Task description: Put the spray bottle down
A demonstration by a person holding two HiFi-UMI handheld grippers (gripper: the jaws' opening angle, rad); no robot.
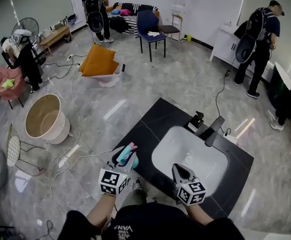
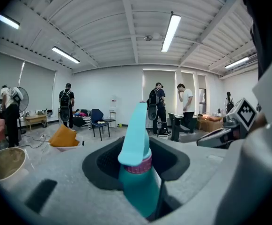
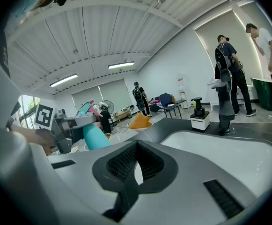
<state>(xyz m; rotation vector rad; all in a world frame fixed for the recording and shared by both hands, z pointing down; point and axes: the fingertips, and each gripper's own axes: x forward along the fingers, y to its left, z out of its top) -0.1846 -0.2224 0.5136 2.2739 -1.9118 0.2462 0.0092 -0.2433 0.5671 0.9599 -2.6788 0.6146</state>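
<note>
My left gripper (image 1: 121, 160) is shut on a teal spray bottle (image 1: 127, 155) with a pink collar and a light-blue trigger head. It holds the bottle over the left edge of a black counter (image 1: 150, 129). In the left gripper view the bottle (image 2: 138, 186) stands between the dark pads (image 2: 98, 170), nozzle end up. The right gripper (image 1: 179, 170) hangs at the near rim of the white basin (image 1: 205, 166). Its jaws are shut with nothing in them (image 3: 135, 149). The right gripper view shows the bottle (image 3: 91, 137) off to the left.
A black faucet (image 1: 213, 129) and a soap dispenser (image 1: 197, 120) stand behind the basin. On the floor to the left are a round tub (image 1: 45, 116), cables and an orange cushion (image 1: 99, 60). A blue chair (image 1: 149, 26) and several people stand farther off.
</note>
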